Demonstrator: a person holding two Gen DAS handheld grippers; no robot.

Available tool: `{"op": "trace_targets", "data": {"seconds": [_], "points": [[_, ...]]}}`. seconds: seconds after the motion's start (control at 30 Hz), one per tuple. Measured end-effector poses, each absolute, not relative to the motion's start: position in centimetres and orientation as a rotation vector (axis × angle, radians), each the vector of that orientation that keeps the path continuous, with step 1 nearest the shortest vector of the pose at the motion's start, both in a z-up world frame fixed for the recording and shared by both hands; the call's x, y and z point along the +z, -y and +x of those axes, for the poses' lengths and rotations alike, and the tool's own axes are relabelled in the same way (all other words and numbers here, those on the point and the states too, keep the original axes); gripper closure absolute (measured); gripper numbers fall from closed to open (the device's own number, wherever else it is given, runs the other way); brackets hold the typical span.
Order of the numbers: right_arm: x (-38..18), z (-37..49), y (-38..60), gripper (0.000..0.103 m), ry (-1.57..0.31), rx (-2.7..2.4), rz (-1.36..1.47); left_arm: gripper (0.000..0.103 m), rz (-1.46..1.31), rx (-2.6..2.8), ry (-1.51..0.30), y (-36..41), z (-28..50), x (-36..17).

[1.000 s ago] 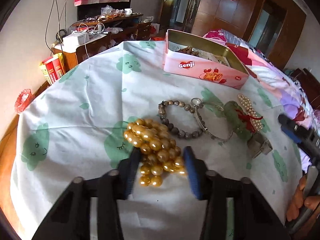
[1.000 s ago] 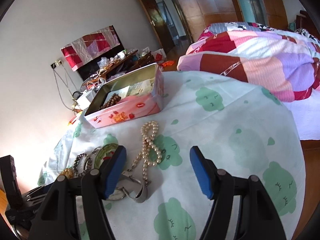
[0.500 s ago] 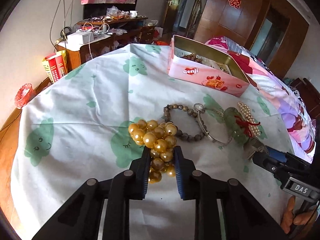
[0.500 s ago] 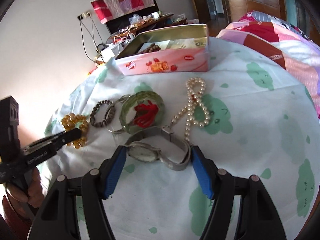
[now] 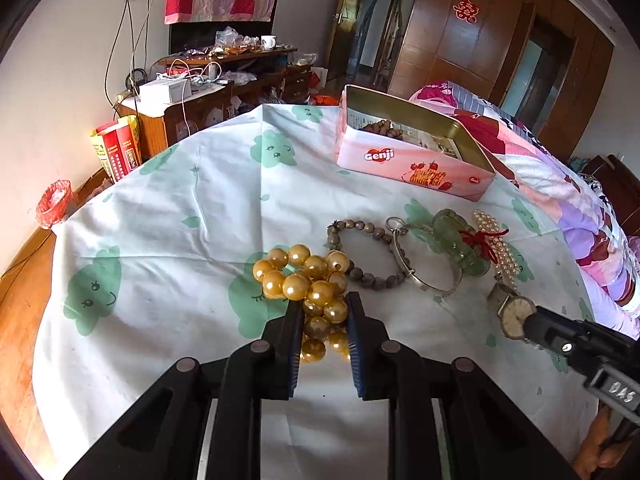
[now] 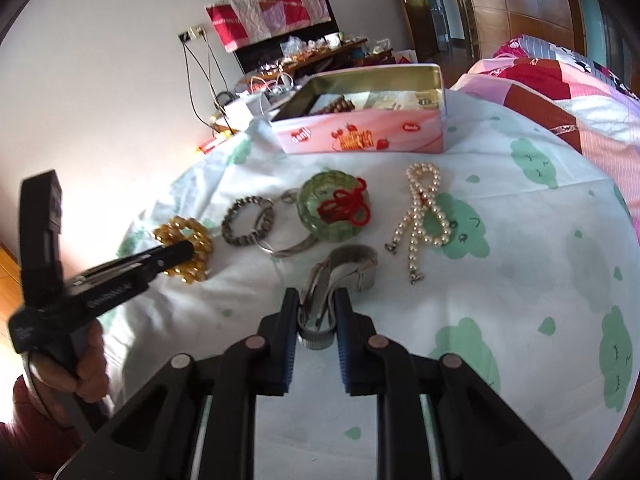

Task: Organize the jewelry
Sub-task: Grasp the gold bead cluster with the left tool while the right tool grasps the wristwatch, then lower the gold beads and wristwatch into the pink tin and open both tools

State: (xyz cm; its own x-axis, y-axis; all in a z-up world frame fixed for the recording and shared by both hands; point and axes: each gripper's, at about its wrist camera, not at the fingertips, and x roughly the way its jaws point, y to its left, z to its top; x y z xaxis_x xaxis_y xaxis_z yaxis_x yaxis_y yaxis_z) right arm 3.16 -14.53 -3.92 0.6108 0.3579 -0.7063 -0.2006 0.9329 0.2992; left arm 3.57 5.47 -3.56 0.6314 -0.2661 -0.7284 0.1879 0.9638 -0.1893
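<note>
On tablecloth (image 5: pixel 192 208), hand-held grippers clamp jewelry

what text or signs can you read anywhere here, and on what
"Genji": pink tin, front wall; also in a small red oval near its corner.
"DAS": right gripper body.
Red double-happiness sign: wooden door.
White print on left gripper body: blurred.
Red boxes: print too small.

We note a round bench draped in a white cloth (image 5: pixel 168 216) printed with green cloud faces. On it: an open pink Genji tin (image 5: pixel 412 160) at the far side; nearer, in a row, a bunched golden bead bracelet (image 5: pixel 308 276), a grey-brown bead bracelet (image 5: pixel 360 248), a silver bangle (image 5: pixel 424 280), a green bangle with red cord (image 6: pixel 336 208), a pearl necklace (image 6: pixel 424 208) and a metal wristwatch (image 6: pixel 344 268).
</note>
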Motion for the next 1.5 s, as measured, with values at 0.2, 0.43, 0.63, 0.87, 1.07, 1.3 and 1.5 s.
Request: {"op": "trace_targets", "data": {"seconds": [0.2,0.43,0.63,0.87,1.07,1.3,1.5], "points": [[-1.9,2.7,15.1,0.082,-0.795,0.368,0.283,0.083,-0.131,-0.256,-0.803,-6.1,3.0,-3.0],[-0.4,3.3,15.3,0.083,-0.749,0.370,0.340,0.083,-0.110,-0.270,-0.780,-5.3,2.8,-2.6],[1.5,4.4,16.0,0.083,-0.703,0.366,0.358,0.083,-0.084,-0.294,-0.736,-4.5,3.2,-1.2],[3.6,7.9,16.5,0.083,-0.650,0.357,0.354,0.083,-0.070,-0.331,-0.647,-2.9,5.8,1.6],[4.3,11.8,18.1,0.082,-0.617,0.320,0.419,0.097,-0.062,-0.359,-0.604,-1.0,9.1,2.9],[3.6,15.6,19.0,0.082,-0.620,0.305,0.465,0.097,-0.051,-0.381,-0.584,-0.9,12.5,3.4],[2.6,16.1,18.7,0.082,-0.621,0.301,0.442,0.076,-0.020,-0.429,-0.746,-1.9,13.2,0.9]]}}
